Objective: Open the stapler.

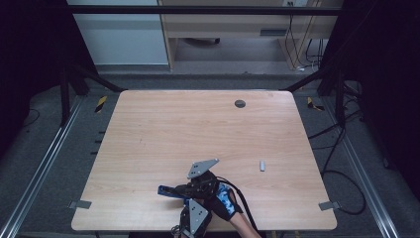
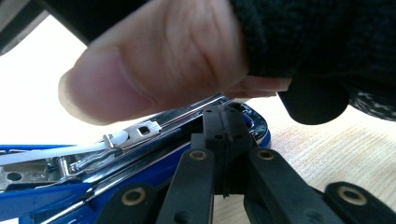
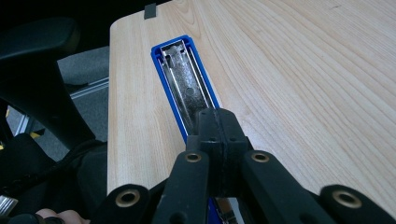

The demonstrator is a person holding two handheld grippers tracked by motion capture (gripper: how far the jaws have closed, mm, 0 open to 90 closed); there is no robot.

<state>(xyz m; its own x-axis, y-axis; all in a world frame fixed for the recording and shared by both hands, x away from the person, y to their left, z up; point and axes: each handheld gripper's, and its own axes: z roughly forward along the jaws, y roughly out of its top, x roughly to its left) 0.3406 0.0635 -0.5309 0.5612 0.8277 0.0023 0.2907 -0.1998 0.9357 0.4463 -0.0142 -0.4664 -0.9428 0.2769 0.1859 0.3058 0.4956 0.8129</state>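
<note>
Gripping blue stapler [image 3: 187,84], apparently, both tools closed.

Both tools close together at the near edge — left tool [image 2: 224,140] and right tool [image 3: 219,140] clamped.

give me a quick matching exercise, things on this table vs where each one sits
Things:
1. blue metal-lined stapler
2. small grey oblong block
3. round dark grommet
4. grey corner bracket

Places:
A. far part of the wooden table
B. near right edge
C. near edge, by the claws
D. right of the claws, lying alone

Pairs: 1-C, 2-D, 3-A, 4-B
</note>
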